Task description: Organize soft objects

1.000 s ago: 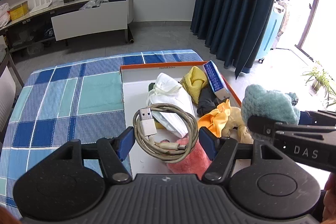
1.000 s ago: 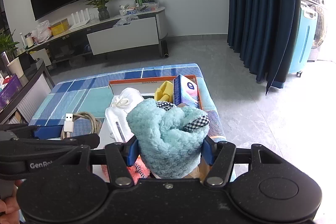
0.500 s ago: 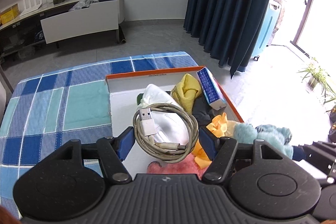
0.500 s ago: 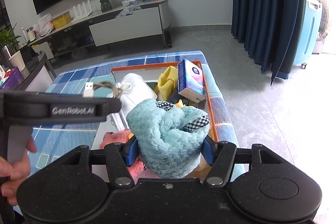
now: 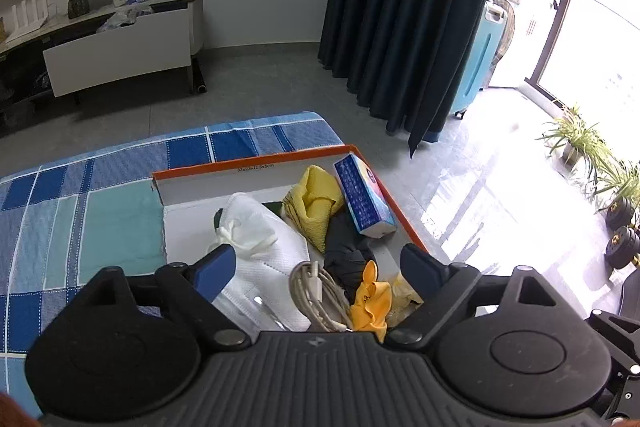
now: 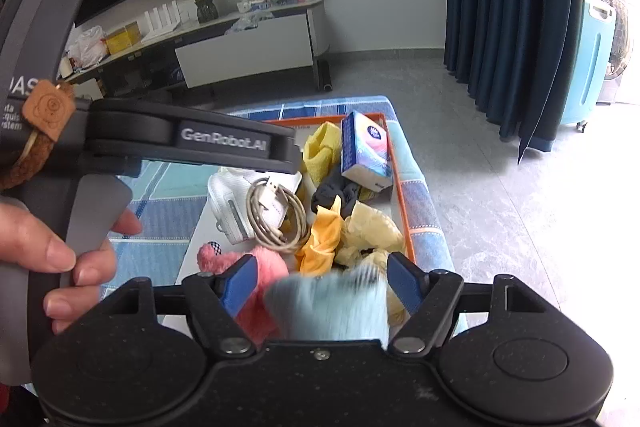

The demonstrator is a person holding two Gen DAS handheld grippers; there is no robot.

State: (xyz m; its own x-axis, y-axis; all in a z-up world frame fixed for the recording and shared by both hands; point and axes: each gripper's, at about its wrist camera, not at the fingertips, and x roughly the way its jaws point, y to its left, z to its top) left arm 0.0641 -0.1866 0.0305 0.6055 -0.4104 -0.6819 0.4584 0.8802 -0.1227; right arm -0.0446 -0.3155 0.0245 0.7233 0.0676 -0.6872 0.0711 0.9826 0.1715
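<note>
In the left wrist view my left gripper (image 5: 316, 267) hangs over the orange-rimmed box (image 5: 248, 163), its jaws opening wide. Nothing is between the pads. The coiled USB cable (image 5: 316, 295) lies below them on the white mask (image 5: 256, 239). In the right wrist view my right gripper (image 6: 322, 283) is opening too. The teal plush (image 6: 332, 307) sits blurred between the blue pads, loose from the left pad, above the pink plush (image 6: 244, 263). The cable (image 6: 276, 215) shows there on the mask.
The box also holds a yellow cloth (image 5: 316, 203), a blue tissue pack (image 5: 364, 199), a dark cloth (image 5: 344, 255) and an orange cloth (image 5: 370, 301). It rests on a blue checked cover (image 5: 100, 219). A hand (image 6: 60, 255) holds the left gripper's housing (image 6: 180, 143).
The left jaws spread and let the cable coil fall into the box. The right jaws widened and the teal plush slid down, now blurred. The left gripper shifted over the box.
</note>
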